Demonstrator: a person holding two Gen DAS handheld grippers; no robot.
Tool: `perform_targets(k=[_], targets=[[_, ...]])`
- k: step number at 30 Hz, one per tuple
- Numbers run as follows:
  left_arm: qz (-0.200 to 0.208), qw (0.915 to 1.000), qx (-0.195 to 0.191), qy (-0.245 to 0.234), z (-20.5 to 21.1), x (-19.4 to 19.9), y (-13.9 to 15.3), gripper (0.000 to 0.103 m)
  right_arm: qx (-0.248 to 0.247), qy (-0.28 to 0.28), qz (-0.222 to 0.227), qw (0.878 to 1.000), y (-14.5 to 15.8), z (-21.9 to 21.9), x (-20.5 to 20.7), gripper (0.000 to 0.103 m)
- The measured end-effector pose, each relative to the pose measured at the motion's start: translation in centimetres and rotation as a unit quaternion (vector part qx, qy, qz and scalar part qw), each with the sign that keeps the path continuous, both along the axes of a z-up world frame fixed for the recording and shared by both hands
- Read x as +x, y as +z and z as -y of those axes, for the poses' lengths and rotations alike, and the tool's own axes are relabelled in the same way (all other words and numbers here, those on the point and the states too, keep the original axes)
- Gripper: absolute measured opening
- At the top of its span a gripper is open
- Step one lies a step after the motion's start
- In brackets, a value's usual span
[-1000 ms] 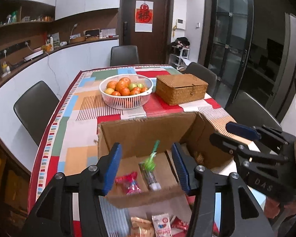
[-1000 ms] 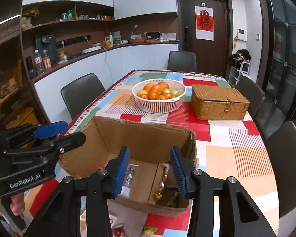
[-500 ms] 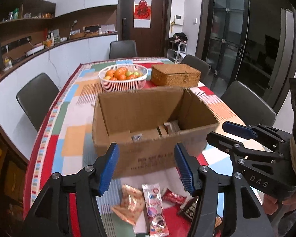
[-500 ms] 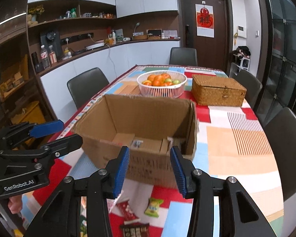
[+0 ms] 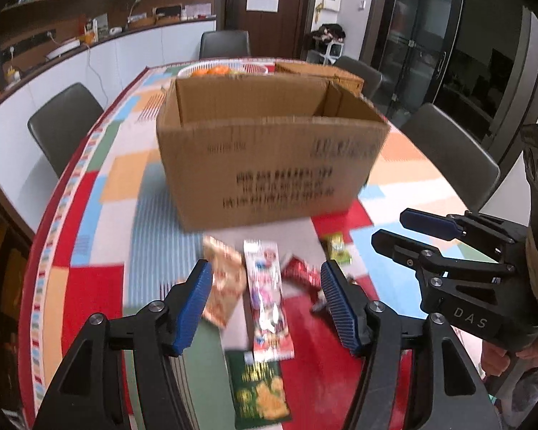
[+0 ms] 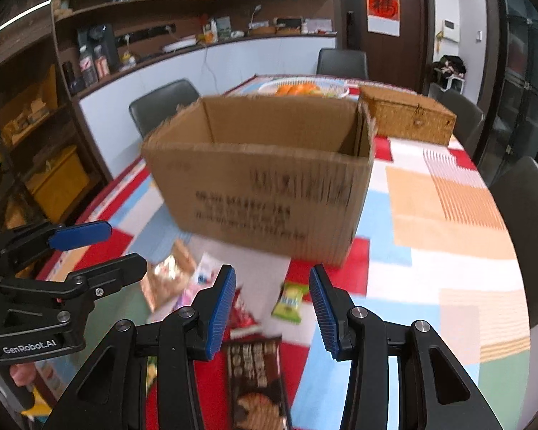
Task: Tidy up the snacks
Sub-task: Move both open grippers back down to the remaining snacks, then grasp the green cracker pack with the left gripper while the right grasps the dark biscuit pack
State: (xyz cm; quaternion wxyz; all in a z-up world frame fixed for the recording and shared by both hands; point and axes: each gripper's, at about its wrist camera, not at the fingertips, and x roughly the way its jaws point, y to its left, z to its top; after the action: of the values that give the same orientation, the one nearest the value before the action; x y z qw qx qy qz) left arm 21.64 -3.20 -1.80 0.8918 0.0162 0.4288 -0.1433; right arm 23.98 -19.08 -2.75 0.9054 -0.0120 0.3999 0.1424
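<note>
An open cardboard box (image 5: 269,165) stands on the patchwork tablecloth; it also shows in the right wrist view (image 6: 265,179). Several snack packets lie in front of it: a long pink-white packet (image 5: 267,297), an orange packet (image 5: 223,283), a green packet (image 5: 260,390), a red one (image 5: 299,272), a small yellow-green sweet (image 6: 288,301) and a dark brown packet (image 6: 256,376). My left gripper (image 5: 265,304) is open and empty above the pink packet. My right gripper (image 6: 272,310) is open and empty above the red and brown packets.
A white basket of oranges (image 6: 303,89) and a wicker box (image 6: 409,116) stand behind the cardboard box. Dark chairs (image 5: 64,122) surround the table. The table's right edge (image 6: 527,286) is near. Each gripper shows in the other's view.
Both grippers have pulled back from over the box and dropped low toward the near table edge. The box interior is now hidden and the loose packets have come into view.
</note>
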Motion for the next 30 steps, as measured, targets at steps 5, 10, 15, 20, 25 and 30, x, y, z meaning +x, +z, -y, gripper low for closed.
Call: perform_targets(k=[5,10,15,20,25,30], targets=[[-0.032,0.9995,-0.001,0.005,-0.5,-2.1,-1.8,0.062,0.000,0.019,-0.035,0.999,-1.9,-0.9,-1.8,0.044],[-0.070,0.9975,-0.004,0.004,-0.9,-3.8,-4.0,0.062,-0.008,0.031,-0.069,0.997,-3.5,-1.5,-3.5,0.044],[-0.104,0.9945,0.003,0.006,-1.2,-5.0,-6.2,0.062,-0.019,0.037,-0.100,0.994,-4.9,-1.7,-4.3,0.050],[-0.131,0.9912,0.016,0.006,-1.0,-5.5,-8.0,0.062,-0.033,0.035,-0.120,0.992,-6.3,-1.7,-5.1,0.051],[-0.143,0.9893,0.026,0.016,-1.1,-5.1,-8.9,0.062,-0.045,0.029,-0.132,0.990,-7.4,-1.6,-5.3,0.051],[-0.150,0.9879,0.033,0.026,-1.1,-4.5,-9.8,0.062,-0.045,0.028,-0.140,0.989,-8.0,-1.6,-4.9,0.051]])
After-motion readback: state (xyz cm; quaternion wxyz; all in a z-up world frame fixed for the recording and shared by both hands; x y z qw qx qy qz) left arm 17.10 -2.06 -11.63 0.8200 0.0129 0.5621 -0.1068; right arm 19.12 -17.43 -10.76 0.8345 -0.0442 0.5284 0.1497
